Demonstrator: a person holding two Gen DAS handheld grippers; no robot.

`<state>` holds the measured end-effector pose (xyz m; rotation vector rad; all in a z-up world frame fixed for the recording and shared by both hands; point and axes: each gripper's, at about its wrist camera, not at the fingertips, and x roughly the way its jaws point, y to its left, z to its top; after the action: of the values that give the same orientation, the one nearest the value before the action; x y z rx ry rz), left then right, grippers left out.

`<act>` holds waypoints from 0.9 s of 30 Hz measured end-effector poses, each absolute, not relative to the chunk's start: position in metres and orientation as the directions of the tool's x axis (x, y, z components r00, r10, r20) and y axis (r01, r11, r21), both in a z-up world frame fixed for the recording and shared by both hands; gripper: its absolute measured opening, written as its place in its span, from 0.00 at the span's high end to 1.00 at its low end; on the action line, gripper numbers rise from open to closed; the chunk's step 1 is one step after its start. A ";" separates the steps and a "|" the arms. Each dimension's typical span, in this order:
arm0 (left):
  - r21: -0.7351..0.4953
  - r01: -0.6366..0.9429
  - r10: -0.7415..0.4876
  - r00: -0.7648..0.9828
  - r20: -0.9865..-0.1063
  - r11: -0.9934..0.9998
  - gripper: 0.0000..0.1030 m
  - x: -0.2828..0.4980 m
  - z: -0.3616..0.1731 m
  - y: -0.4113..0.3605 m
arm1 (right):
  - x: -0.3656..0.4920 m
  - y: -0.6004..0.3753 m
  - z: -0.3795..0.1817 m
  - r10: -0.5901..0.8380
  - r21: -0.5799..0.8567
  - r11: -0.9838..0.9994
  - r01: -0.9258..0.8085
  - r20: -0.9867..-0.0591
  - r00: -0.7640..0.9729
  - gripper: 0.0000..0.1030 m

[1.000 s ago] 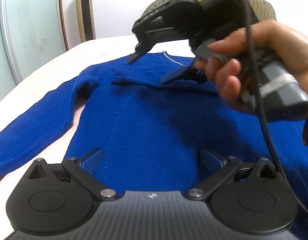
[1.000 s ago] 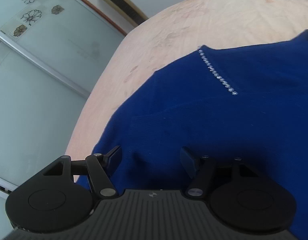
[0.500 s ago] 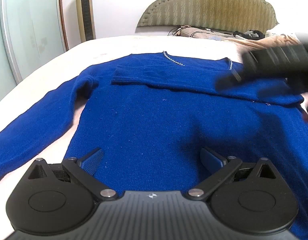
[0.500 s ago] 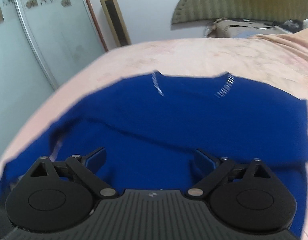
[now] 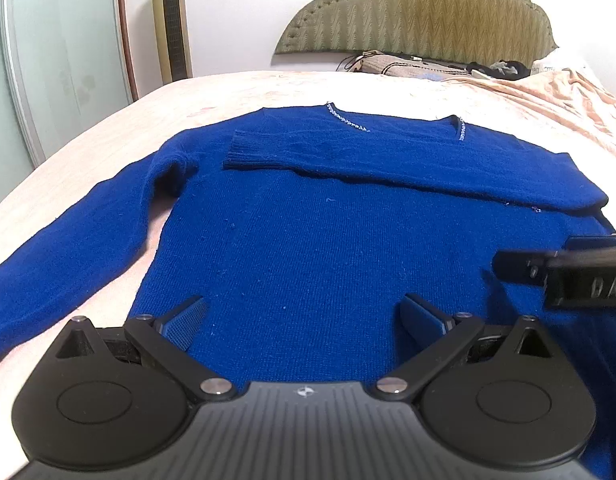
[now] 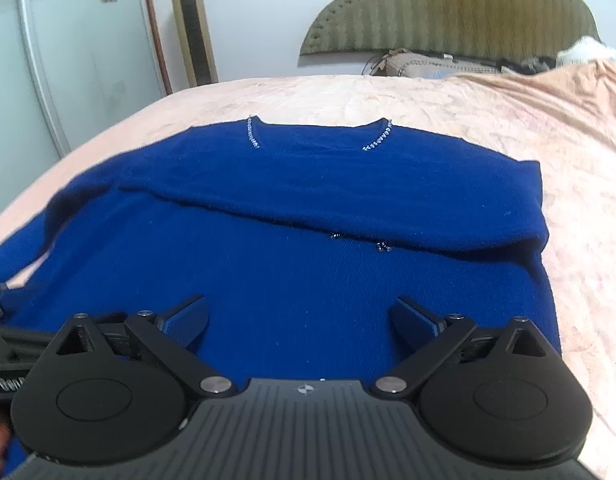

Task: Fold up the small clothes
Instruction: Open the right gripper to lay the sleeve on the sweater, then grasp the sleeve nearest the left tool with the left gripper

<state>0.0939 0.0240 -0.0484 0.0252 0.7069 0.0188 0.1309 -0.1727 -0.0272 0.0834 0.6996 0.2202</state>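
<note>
1. Now, your blue sweater (image 5: 308, 240) lies flat on the peach bedspread (image 6: 508, 128), neckline far, hem near, its body running away from both grippers.
2. One sleeve is already folded across the chest (image 5: 348, 152); the other sleeve (image 5: 68, 240) stretches out long toward the near left, diagonal to the body.
3. That outstretched sleeve sits closest to your left gripper (image 5: 304, 320), so I'd judge the next fold falls to it.
4. Left jaws are spread wide above the knit, pinching nothing.
5. Your right gripper (image 6: 300, 320) has just been opening; its jaws gape fully with only the sweater's body below, nothing between the pads.
</note>
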 end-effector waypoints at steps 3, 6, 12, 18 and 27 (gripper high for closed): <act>0.031 -0.023 0.037 0.753 -0.657 0.999 0.00 0.089 -0.041 0.029 | 0.127 -0.167 -0.032 0.217 0.113 0.976 -0.188 -0.621 0.753 0.00; 0.018 -0.087 0.078 0.771 -0.632 0.996 0.00 0.074 -0.026 0.041 | 0.126 -0.166 -0.032 0.225 0.114 0.974 -0.197 -0.617 0.754 0.00; -0.010 -0.258 0.199 0.768 -0.609 0.966 0.00 0.046 -0.012 0.098 | 0.125 -0.168 -0.033 0.234 0.128 0.972 -0.197 -0.609 0.758 0.00; -0.010 -0.407 0.311 0.714 -0.627 0.913 0.00 0.033 -0.018 0.166 | 0.124 -0.170 -0.033 0.238 0.133 0.971 -0.198 -0.607 0.759 0.00; -0.055 -0.622 0.433 0.604 -0.669 0.781 0.00 0.018 -0.024 0.263 | 0.123 -0.170 -0.033 0.240 0.134 0.971 -0.200 -0.606 0.759 0.00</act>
<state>0.0184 0.2630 -0.0244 -0.2969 0.6874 0.6207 0.1228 -0.1705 -0.0331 0.0624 0.6680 0.2396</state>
